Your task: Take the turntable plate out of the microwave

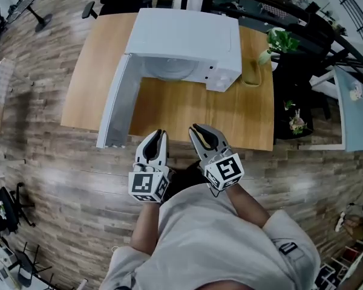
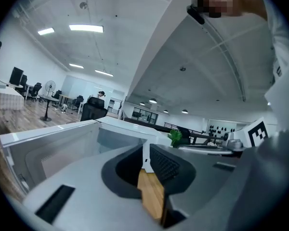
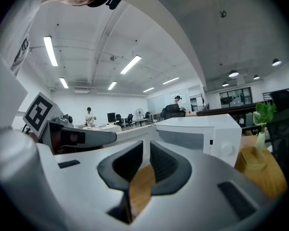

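A white microwave [image 1: 187,38] stands at the back of the wooden table [image 1: 230,116], and its door [image 1: 118,101] is swung wide open to the left. The pale turntable plate [image 1: 169,70] lies inside the cavity. Both grippers hover at the table's near edge, well short of the microwave. My left gripper [image 1: 160,135] points toward the open door and holds nothing; its jaws stand a narrow gap apart. My right gripper [image 1: 196,130] beside it is the same, narrowly open and empty. The left gripper view shows the door [image 2: 48,148] and the cavity beyond the jaws [image 2: 144,160].
A potted green plant [image 1: 278,41] and a yellowish wooden holder [image 1: 252,71] sit at the table's right rear, close to the microwave's control side. A white-topped desk [image 1: 354,110] stands to the right. Office chairs and desks fill the room behind.
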Demonstrator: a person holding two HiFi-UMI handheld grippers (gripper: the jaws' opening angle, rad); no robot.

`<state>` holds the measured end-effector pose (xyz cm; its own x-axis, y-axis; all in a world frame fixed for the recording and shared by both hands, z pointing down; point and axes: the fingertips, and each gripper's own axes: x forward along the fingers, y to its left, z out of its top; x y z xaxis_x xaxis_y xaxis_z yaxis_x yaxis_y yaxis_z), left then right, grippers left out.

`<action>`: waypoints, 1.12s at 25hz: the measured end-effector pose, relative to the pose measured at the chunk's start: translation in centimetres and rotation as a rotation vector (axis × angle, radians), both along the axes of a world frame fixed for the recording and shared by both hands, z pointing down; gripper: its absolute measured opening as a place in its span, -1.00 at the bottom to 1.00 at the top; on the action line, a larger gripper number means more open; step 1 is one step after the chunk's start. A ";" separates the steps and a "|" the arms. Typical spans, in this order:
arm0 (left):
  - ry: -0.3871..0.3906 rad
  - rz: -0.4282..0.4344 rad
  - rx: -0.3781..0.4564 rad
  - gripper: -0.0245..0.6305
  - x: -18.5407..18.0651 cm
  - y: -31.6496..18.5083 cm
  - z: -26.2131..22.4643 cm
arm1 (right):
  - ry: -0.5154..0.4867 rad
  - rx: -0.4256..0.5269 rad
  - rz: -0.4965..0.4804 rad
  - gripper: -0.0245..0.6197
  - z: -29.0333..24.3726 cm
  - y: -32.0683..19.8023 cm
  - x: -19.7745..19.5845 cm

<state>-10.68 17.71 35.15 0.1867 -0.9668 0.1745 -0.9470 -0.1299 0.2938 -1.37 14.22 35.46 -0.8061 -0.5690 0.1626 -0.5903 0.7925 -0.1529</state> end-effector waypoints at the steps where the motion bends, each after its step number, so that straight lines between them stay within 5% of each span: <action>1: 0.014 0.022 -0.005 -0.75 -0.1 -0.2 0.3 | 0.005 -0.011 0.022 -0.77 0.2 0.1 0.1; 17: 0.045 0.187 -0.121 -0.75 -0.9 -10.9 5.8 | 0.067 -0.098 0.083 -0.76 5.5 -9.9 -1.3; 23: 0.077 0.158 -0.206 -0.75 -1.4 -15.7 9.6 | 0.059 -0.181 0.085 -0.76 9.3 -14.7 -0.8; 28: 0.182 0.080 -0.302 -0.75 -2.5 -16.8 13.8 | 0.092 -0.234 0.070 -0.76 12.9 -15.5 -0.8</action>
